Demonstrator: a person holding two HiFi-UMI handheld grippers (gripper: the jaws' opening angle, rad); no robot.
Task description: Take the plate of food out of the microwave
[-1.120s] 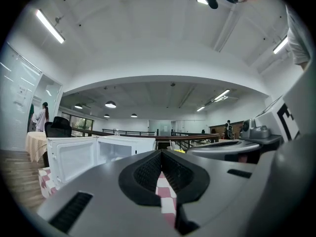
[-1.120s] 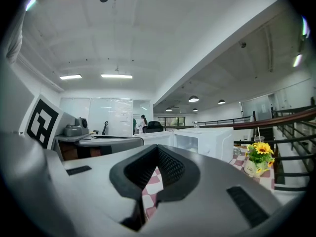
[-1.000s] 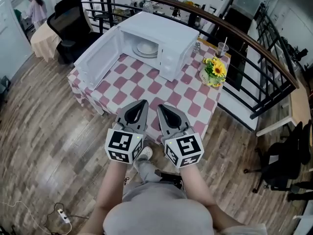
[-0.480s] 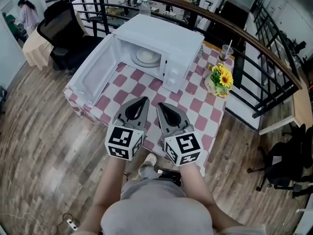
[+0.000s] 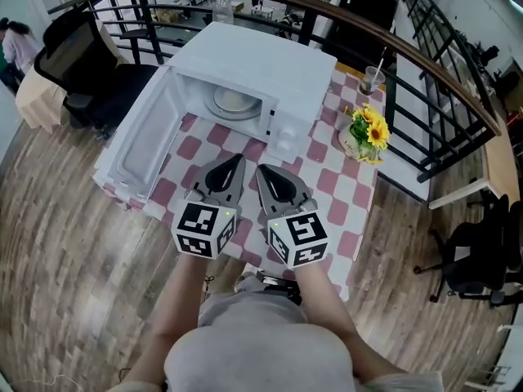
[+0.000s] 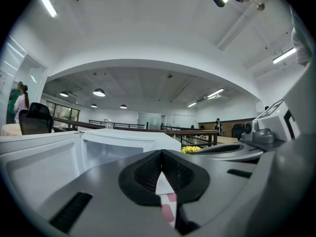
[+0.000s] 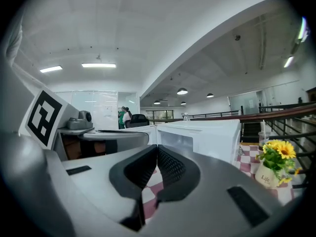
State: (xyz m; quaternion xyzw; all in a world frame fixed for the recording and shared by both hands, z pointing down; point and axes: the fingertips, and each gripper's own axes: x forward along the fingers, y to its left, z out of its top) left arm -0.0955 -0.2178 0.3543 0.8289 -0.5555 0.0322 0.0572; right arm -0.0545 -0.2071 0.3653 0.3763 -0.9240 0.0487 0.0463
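Note:
A white microwave point(image 5: 261, 72) stands on the checked table point(image 5: 327, 178) with its door point(image 5: 139, 141) swung open to the left. Inside sits a white plate point(image 5: 233, 102) of pale food. My left gripper point(image 5: 237, 160) and right gripper point(image 5: 263, 171) are side by side over the table's near part, short of the microwave opening. Both are shut with nothing between their jaws. In the left gripper view the microwave point(image 6: 123, 144) shows beyond the closed jaws; in the right gripper view the microwave point(image 7: 202, 135) lies straight ahead.
A vase of yellow flowers point(image 5: 364, 133) stands at the table's right, with a plastic cup point(image 5: 372, 78) behind it. A curved railing point(image 5: 392, 35) runs behind the table. Office chairs point(image 5: 73, 55) stand at the far left and right, on wooden floor.
The table and microwave have drawn closer in the head view. Both grippers now sit over the table's near part, still shut and side by side.

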